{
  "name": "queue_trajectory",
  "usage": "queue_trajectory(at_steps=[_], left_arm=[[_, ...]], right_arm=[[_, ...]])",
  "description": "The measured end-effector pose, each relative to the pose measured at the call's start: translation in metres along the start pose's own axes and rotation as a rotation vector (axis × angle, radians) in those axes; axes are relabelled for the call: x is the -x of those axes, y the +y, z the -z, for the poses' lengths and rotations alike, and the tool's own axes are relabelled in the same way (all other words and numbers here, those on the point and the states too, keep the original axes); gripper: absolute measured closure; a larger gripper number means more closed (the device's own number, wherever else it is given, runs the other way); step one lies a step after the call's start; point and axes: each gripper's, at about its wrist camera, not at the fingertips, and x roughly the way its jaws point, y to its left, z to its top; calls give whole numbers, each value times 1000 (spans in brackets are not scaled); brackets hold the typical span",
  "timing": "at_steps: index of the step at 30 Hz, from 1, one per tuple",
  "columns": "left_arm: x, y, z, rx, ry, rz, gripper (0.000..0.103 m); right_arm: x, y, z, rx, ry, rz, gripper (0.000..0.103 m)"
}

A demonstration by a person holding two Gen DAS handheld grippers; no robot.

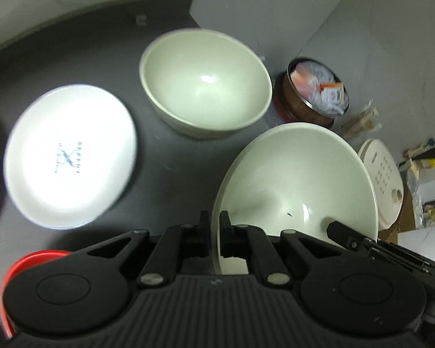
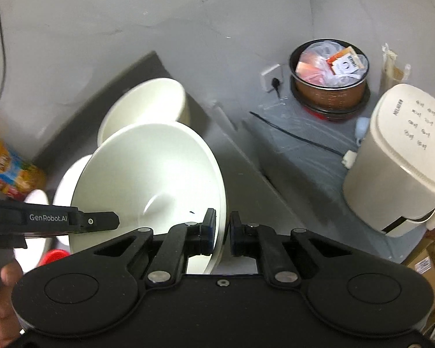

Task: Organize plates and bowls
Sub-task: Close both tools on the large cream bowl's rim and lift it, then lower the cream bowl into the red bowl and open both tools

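Pale green, the wide bowl is pinched at its rim by the left gripper and, opposite, by the right gripper.

Grey floor beneath a dark table, with a cream appliance and full bin.

Both wrist views close, steeply downward, sharing pale bowl, opposite sides.

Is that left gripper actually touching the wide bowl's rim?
Touching. The left wrist view shows the left gripper shut on the wide bowl, pads pinching its rim from both sides.
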Motion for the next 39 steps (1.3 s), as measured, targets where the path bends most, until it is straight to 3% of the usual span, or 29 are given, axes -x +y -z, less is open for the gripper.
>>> queue_trajectory(at_steps=[10, 21, 31, 39], left_arm=[[60, 37, 19, 93, -106, -51, 98], [99, 86, 59, 172, -132, -63, 98], [114, 116, 92, 188, -122, -68, 97], [100, 140, 107, 202, -69, -71, 98]], right_arm=[[16, 55, 3, 143, -33, -83, 91], [23, 97, 33, 165, -24, -115, 91], [26, 127, 67, 180, 3, -86, 91], [14, 144, 89, 220, 16, -28, 91]])
